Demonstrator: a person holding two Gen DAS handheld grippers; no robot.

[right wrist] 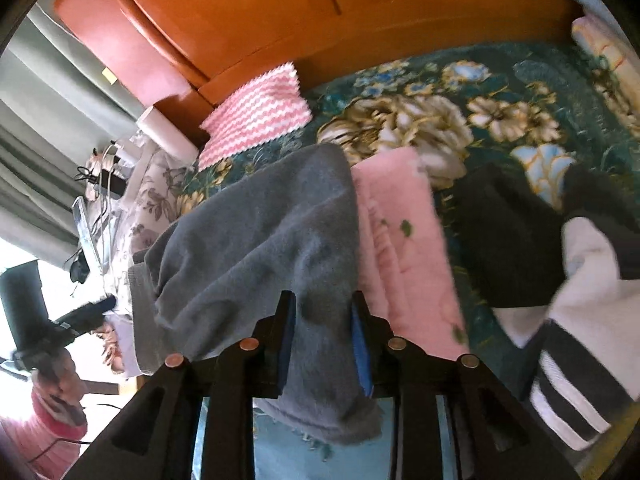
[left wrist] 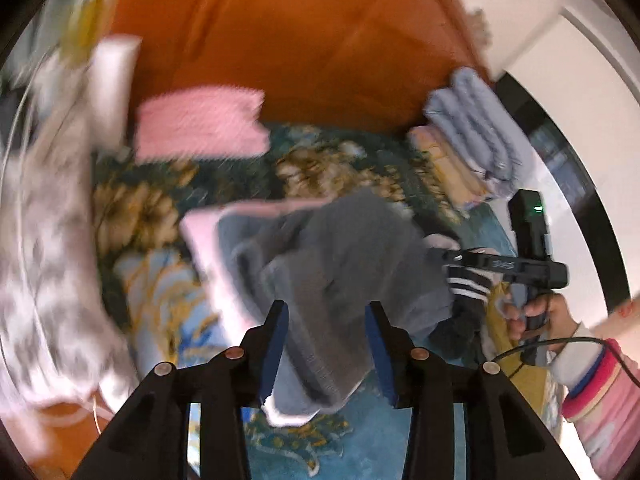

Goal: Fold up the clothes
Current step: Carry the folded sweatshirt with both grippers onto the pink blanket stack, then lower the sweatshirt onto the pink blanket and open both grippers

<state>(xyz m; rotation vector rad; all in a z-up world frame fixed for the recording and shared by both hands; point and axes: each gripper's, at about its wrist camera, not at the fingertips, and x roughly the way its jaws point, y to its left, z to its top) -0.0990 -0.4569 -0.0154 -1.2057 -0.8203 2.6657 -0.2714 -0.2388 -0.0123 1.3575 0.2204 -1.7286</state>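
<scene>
My left gripper (left wrist: 326, 344) stands spread around the soft grey knit garment (left wrist: 340, 264) without pressing; my right gripper (right wrist: 324, 336) pinches its fold over the floral bedspread (right wrist: 500, 92).

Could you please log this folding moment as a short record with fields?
surface: floral bedspread against an orange wooden headboard
item in work: grey garment, lying partly over a pink cloth
left gripper: grey garment between its fingers, jaws apart, no clear pinch
right gripper: closed on the grey garment
nearby: pink zigzag cloth; black and white striped garment
folded pile: bluish items
</scene>
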